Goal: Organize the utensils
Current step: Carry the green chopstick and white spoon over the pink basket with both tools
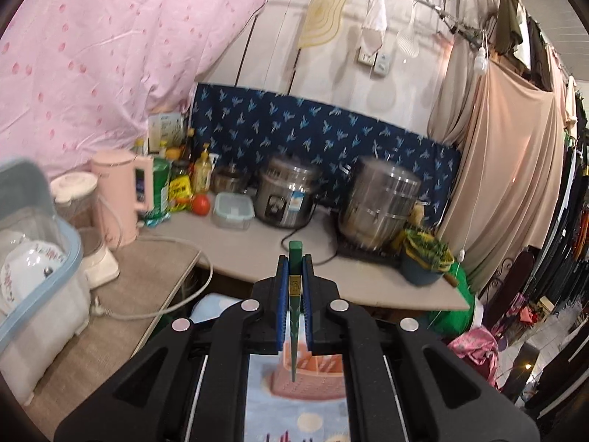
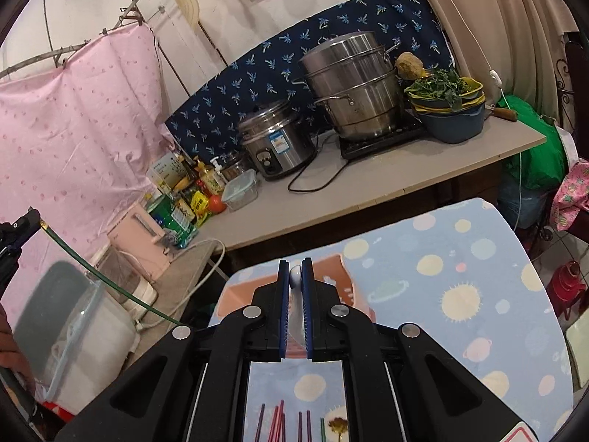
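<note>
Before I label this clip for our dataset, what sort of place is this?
Most likely a makeshift home kitchen corner: a rice cooker and a stacked steamer pot stand on a counter beside sauce bottles, with cloth sheets hung as walls.

A table covered in a pale blue cloth (image 2: 460, 276) with planets and suns fills the lower right of the right wrist view. On it sits a pink slotted basket (image 2: 342, 276) near the far edge, at frame centre. Several coloured chopsticks (image 2: 279, 420), purple, pink and green, lie on the cloth at the bottom edge, beside a small gold flower-shaped piece (image 2: 338, 425).
</note>
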Demonstrator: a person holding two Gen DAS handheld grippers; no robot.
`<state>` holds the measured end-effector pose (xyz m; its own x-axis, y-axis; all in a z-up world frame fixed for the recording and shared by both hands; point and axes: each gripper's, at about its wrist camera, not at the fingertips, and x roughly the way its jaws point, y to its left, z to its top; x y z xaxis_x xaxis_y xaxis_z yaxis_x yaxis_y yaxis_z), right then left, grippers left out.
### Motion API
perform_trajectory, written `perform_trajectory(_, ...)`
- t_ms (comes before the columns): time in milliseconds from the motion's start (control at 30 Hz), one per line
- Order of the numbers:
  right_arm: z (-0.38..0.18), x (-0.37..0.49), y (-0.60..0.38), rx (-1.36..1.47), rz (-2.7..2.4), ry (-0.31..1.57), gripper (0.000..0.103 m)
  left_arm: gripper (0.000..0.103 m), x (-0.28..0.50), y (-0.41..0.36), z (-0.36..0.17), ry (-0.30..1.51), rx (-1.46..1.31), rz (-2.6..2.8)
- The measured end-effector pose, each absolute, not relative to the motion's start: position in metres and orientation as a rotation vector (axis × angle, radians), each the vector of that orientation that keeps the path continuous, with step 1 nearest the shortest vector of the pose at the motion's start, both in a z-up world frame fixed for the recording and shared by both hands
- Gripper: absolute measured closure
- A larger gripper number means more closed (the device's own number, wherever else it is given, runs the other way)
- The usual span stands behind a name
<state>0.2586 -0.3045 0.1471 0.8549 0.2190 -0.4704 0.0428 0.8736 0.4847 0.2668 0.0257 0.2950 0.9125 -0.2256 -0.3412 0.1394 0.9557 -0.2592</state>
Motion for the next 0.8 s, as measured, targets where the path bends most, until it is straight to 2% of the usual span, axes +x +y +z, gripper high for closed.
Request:
perform_trajectory(200,0.14,0.297,-0.303,0.514,0.103,0.522,0.096,0.096,0.305,-0.001,0.289,0.347,-0.192,-0.186)
perform_trajectory(500,0.09,0.332,-0.305,0.505,0.05,0.608,0.096,0.096,0.356,-0.019,0.217,0.458,-0.172,-0.175)
perform_trajectory(733,0.065,0.34,-0.306,0.476,0.031,0.642,0.095,0.095,0.372,-0.02,0.187,0.523,-0.175,-0.184)
perform_trajectory(800,0.065,0.337,-0.308,0.477,0.021,0.632,0.091,0.095,0.372,-0.019,0.183,0.53,-0.184,-0.181)
